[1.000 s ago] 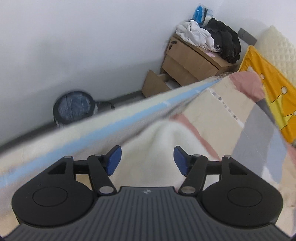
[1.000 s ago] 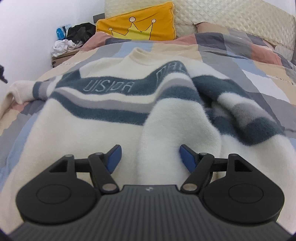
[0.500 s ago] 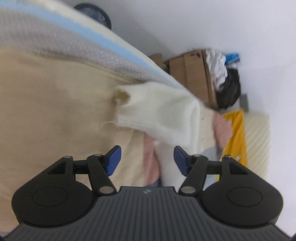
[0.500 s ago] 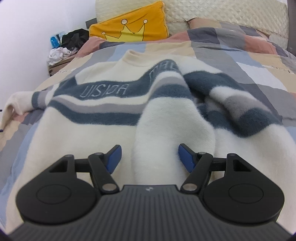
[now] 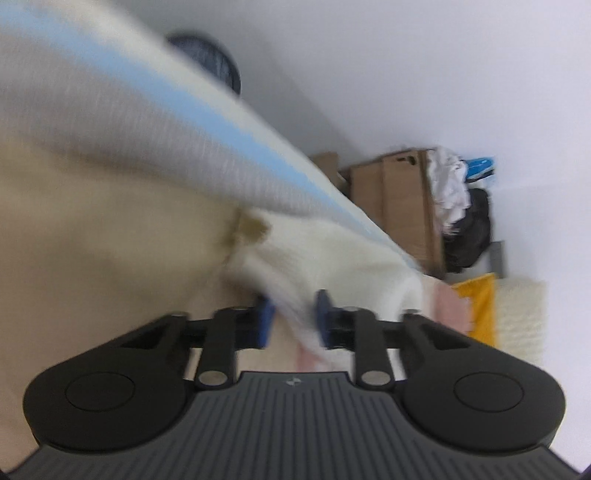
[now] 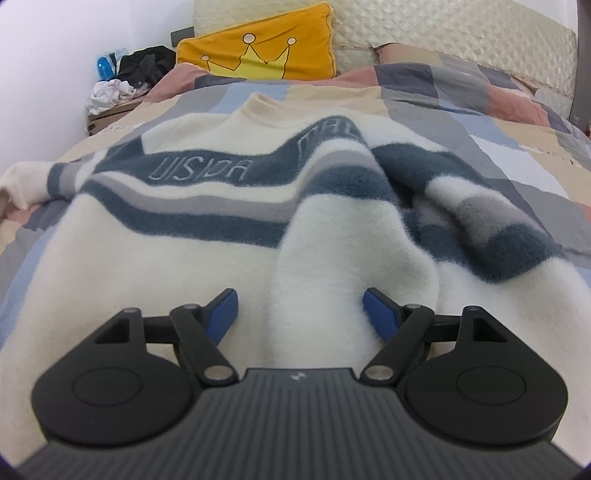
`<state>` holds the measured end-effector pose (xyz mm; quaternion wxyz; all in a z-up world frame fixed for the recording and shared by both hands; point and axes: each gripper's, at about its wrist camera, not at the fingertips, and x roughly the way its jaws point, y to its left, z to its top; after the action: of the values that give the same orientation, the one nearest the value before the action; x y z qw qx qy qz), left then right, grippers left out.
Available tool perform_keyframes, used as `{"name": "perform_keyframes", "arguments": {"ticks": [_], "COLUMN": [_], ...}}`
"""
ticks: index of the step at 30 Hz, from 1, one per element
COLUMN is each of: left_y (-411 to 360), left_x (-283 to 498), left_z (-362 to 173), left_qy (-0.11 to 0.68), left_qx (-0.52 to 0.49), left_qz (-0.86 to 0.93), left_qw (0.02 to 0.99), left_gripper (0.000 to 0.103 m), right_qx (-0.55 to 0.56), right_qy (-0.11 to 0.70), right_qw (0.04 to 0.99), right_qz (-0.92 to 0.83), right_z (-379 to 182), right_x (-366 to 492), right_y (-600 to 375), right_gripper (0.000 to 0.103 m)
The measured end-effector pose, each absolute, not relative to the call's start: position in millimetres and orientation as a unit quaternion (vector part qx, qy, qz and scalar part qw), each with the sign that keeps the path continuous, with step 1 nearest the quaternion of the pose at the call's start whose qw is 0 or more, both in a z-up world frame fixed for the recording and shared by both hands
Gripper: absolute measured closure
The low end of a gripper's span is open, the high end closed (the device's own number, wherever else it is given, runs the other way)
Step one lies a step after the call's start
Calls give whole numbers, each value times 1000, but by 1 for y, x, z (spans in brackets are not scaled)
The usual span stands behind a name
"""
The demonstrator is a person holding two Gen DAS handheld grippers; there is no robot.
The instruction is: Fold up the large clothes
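A large cream sweater [image 6: 155, 258] with dark blue and grey stripes lies spread on the bed. Its right sleeve [image 6: 347, 258] is folded across the body toward me. My right gripper [image 6: 300, 312] is open, its blue fingers on either side of that sleeve's end. In the blurred left wrist view the sweater's other sleeve cuff [image 5: 295, 258] hangs at the bed's side edge. My left gripper [image 5: 293, 321] has closed its jaws onto this cuff.
A patchwork quilt [image 6: 498, 122] covers the bed. A yellow crown pillow [image 6: 258, 55] leans on the quilted headboard [image 6: 443, 33]. A cardboard box [image 5: 399, 206] piled with clothes stands by the wall. A dark round object [image 5: 218, 62] sits on the floor.
My left gripper moved in on the sleeve cuff and its fingers closed from wide open onto it. My right gripper stayed open and shifted only slightly.
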<state>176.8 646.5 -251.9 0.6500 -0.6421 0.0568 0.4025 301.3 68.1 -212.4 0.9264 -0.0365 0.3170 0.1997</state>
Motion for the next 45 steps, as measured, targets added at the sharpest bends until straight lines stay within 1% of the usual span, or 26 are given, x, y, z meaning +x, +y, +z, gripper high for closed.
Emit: {"name": "perform_keyframes", "arguments": {"ticks": [2,6,9,11,13,20,22,24,26,29,32,35,37,39,45], "left_y": [657,684,704,715,724,729,726,715,704,679,655,621,597,567,463], "left_x": [175,176,183,189,200,211,210,200,192,180,166,152,148,142,139], "left_z": [-236,-195,-154,-141,-136,-169,-177,-182,-182,-172,-155,-138,-131,-132,-143], "left_qy": [65,86,96,113,136,178,192,192,187,201,206,217,238,254,316], "left_qx": [-602,-520,-431,-402,-371,-379,-385,-403,-421,-417,-406,-405,-412,-432,-468], "left_qz": [433,476,521,538,554,523,520,513,502,496,492,471,450,426,334], "left_qw": [668,704,731,732,733,743,738,734,732,735,743,753,756,754,755], "left_gripper": [93,94,94,95,95,93,84,65,59,53,53,52,52,49,48], "right_qx": [-40,-43,-49,-52,-54,-58,-58,-58,-56,-64,-63,-48,-33,-26,-20], "right_qy": [316,316,314,313,314,315,315,314,316,312,309,310,304,292,282], "right_qw": [927,927,929,929,929,928,928,928,928,928,928,926,929,932,935], "right_qz": [199,195,192,192,191,189,189,191,192,193,200,209,211,214,216], "right_z": [-213,-212,-213,-213,-213,-214,-214,-214,-214,-212,-209,-202,-196,-193,-186], "right_x": [301,301,300,299,300,300,300,300,300,297,295,294,290,285,275], "right_y": [68,70,72,72,72,74,74,74,74,75,72,63,53,44,26], "right_gripper": [24,24,24,24,24,24,24,24,24,24,27,27,27,27,27]}}
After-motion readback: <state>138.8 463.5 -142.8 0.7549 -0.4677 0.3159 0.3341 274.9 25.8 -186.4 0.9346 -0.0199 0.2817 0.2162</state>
